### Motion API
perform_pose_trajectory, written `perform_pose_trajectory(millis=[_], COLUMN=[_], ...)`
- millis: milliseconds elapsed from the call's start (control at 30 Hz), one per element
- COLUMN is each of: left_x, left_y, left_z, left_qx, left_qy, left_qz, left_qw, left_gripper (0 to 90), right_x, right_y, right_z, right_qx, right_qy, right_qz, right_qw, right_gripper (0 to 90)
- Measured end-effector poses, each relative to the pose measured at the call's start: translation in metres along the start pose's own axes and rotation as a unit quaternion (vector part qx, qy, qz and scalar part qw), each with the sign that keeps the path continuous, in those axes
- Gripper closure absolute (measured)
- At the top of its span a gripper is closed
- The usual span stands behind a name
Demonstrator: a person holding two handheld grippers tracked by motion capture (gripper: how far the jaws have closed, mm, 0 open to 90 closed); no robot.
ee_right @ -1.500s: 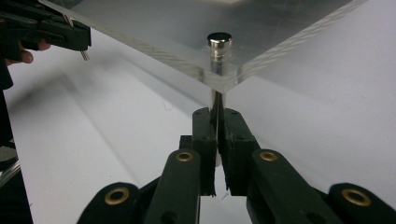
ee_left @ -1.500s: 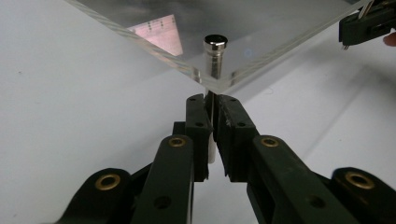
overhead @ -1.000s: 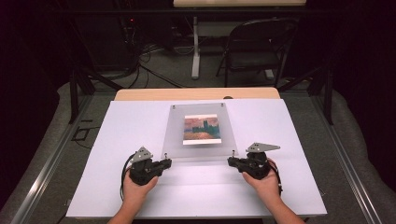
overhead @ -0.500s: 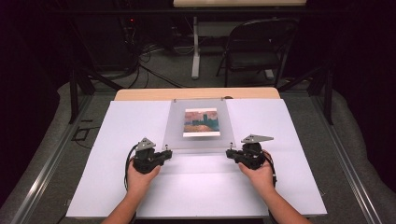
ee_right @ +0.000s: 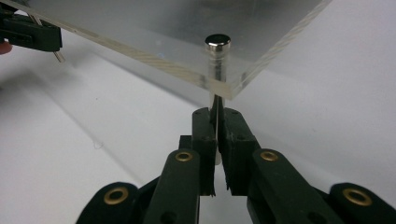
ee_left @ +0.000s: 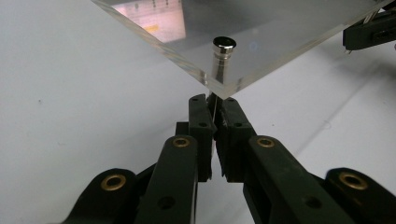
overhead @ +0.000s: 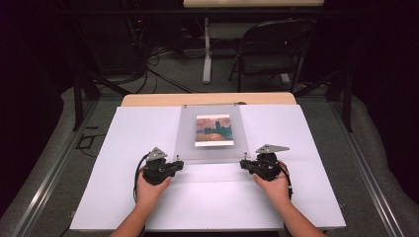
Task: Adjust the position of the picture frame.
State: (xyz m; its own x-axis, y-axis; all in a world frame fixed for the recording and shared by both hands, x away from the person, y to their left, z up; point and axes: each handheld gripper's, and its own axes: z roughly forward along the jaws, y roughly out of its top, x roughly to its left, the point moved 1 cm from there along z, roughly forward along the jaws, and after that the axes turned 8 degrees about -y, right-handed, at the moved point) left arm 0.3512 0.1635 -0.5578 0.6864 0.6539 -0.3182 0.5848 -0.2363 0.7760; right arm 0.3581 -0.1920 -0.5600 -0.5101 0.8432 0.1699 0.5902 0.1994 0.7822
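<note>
1. Acrylic frame (overhead: 211, 136) with a picture (overhead: 213, 130) sits mid-table on the white sheet (overhead: 123, 143), far edge near the wooden strip (overhead: 148, 100).
2. Left gripper (overhead: 177, 164) at the frame's near-left corner; its jaws are pressed together on the thin pin under the left standoff (ee_left: 221, 56).
3. Right gripper (overhead: 244, 165) at the near-right corner; jaws pinched the same way on the pin below the right standoff (ee_right: 217, 53).
4. In both gripper views the near corners look lifted off the sheet, the panel tilting up from the far edge.
5. Left gripper view: the other gripper's black jaw shows top right. Right gripper view: same at top left.
6. Chair (overhead: 269, 49) stands behind the table.
</note>
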Motion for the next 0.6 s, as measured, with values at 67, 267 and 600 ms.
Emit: perform_pose_trajectory(millis=[67, 267, 600], left_x=[0.0001, 0.0002, 0.0001], left_y=[-0.0013, -0.0037, -0.0069], left_z=[0.0011, 0.0032, 0.0063], left_qx=[0.004, 0.012, 0.025], left_qy=[0.001, 0.002, 0.003], left_qz=[-0.001, 0.002, 0.006], left_qw=[1.0, 0.9999, 0.9997], left_gripper=[85.1, 85.1, 85.0], right_x=[-0.0005, -0.0003, -0.0009], right_y=[-0.0014, -0.0045, -0.0101], right_z=[0.0012, 0.0034, 0.0069], right_qx=[0.004, 0.01, 0.02], right_qy=[-0.002, -0.003, -0.008], right_qz=[-0.004, -0.004, -0.008], right_qw=[1.0, 0.9999, 0.9997], right_gripper=[84.7, 84.6, 84.6])
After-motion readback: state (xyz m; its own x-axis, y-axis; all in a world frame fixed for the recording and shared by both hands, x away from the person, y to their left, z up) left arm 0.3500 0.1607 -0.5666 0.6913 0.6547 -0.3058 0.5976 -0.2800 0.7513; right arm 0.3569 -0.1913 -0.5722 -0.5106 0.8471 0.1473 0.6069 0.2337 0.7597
